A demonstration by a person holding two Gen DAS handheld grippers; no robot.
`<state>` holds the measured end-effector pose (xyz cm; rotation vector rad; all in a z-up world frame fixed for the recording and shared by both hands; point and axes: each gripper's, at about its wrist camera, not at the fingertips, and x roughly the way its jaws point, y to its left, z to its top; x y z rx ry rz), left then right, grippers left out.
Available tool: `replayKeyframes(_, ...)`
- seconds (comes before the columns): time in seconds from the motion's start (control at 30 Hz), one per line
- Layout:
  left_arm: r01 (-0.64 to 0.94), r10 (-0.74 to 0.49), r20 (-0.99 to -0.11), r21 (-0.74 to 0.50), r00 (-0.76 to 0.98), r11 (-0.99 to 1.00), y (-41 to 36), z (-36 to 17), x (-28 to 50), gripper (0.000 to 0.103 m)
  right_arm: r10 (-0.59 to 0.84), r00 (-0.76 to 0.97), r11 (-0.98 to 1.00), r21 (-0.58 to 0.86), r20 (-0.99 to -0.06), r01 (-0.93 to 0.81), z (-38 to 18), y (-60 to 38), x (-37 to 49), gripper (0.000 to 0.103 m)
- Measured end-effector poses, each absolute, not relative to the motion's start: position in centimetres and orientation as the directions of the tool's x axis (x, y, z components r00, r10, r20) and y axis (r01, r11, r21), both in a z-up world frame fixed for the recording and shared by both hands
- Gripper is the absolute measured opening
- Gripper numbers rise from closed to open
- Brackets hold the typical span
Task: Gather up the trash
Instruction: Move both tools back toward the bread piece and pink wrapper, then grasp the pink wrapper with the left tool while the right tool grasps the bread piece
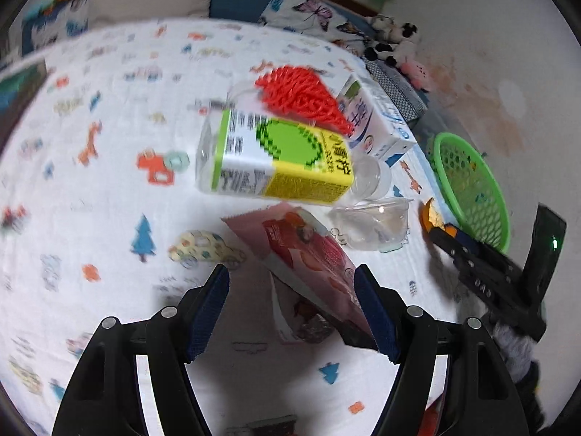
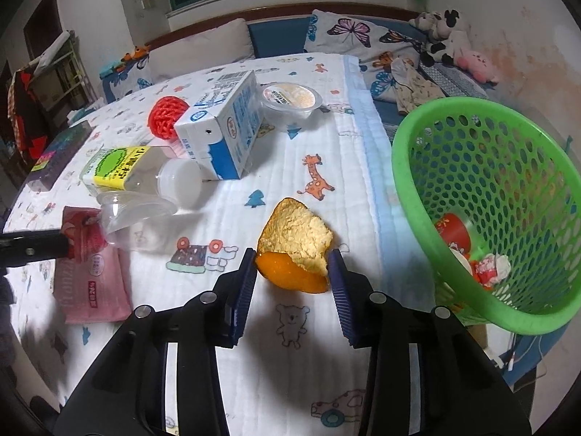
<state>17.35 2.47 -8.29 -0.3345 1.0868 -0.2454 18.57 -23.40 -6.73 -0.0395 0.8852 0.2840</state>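
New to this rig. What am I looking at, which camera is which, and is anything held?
No robot arm: a person carries one hand-held gripper per hand, each with a fisheye camera looking along its fingers.

Left view: the left hand-held gripper is open around a pink packet on the printed bedsheet.

Right view: the right hand-held gripper is shut on an orange peel, beside the green basket, which already holds trash. A milk carton, a bottle and clear cups still lie out.
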Motion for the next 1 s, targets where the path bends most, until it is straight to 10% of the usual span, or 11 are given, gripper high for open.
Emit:
replayKeyframes(0.43,-0.005,-0.41,-0.793,-0.462,0.451,0.887,2.2,-9.6,18.1,0.064,0.255,0.606,0.958,0.112,-0.753,-0.265,-6.0,-23.3,17.3,0.039)
replayKeyframes(1.0,0.009,-0.424,-0.787,-0.47,0.448,0.883,1.9,-9.4,17.7,0.026,0.234,0.583,0.963,0.103,-0.778,-0.249,-7.9,-22.9,18.1,0.054)
